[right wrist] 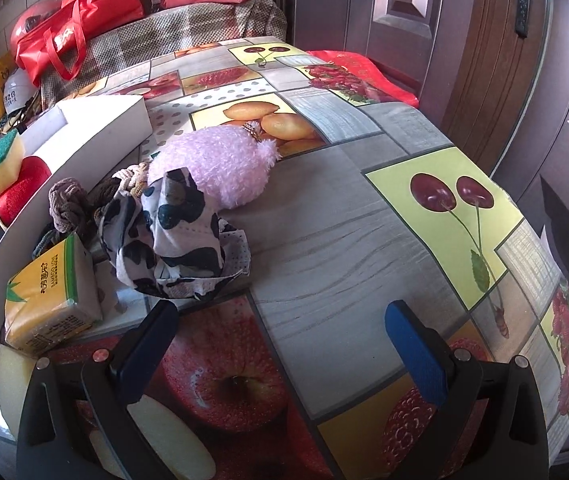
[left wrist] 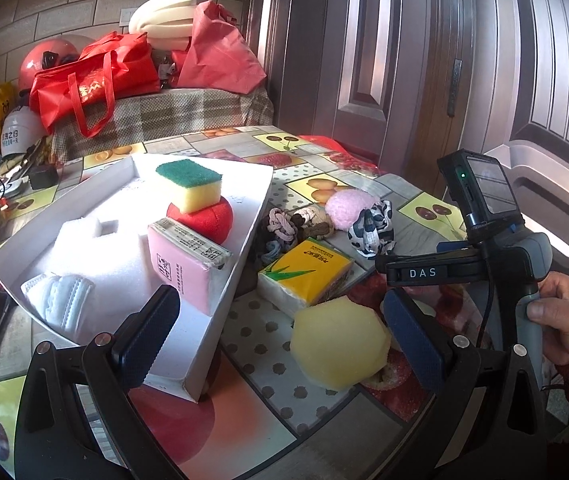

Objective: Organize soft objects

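Evidently the sorting is midway: the white tray [left wrist: 244, 216] on the bench [right wrist: 324, 220] already holds a green-topped sponge [left wrist: 190, 186], a red cushion [left wrist: 208, 220], a pink pack [left wrist: 182, 270] and a white mask [left wrist: 62, 300]. Loose beside it lie a pale yellow sponge [left wrist: 340, 346], a yellow tissue pack [left wrist: 304, 272], hair ties [left wrist: 280, 232], a patterned cloth [right wrist: 172, 232] and a pink pompom [right wrist: 220, 164]. The left hand-held gripper [left wrist: 280, 328] hangs wide open and empty just before the yellow sponge; closing on it looks the likely next move. The right hand-held gripper [right wrist: 280, 344], also spread and empty, faces the cloth.
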### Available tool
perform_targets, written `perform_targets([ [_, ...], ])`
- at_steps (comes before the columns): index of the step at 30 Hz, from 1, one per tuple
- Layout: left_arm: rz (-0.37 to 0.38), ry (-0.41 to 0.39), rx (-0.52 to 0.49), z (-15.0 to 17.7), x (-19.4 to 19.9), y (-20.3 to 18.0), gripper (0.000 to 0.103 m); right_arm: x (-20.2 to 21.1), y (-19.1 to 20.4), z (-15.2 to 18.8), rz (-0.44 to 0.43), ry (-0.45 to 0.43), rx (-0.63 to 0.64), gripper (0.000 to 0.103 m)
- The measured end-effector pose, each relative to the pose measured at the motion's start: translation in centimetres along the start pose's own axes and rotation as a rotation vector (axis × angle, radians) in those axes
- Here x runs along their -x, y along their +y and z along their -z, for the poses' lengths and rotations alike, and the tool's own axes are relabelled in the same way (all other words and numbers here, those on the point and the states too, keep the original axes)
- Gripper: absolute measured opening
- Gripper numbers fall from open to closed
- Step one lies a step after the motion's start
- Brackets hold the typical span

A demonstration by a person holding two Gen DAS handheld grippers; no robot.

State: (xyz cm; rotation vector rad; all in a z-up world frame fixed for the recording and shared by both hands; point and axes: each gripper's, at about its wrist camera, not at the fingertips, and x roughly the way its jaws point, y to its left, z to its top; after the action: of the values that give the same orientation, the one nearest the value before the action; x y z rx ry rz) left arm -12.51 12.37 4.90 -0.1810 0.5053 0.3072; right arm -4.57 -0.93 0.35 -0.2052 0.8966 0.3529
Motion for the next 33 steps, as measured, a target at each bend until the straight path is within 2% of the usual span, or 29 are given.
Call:
perform_targets([
  [33, 0.005, 0.028, 0.105, 0.2, -0.5, 2.2, 0.103, 0.0, 0.0, 0.0, 0.001, 0.0, 0.0, 0.103],
])
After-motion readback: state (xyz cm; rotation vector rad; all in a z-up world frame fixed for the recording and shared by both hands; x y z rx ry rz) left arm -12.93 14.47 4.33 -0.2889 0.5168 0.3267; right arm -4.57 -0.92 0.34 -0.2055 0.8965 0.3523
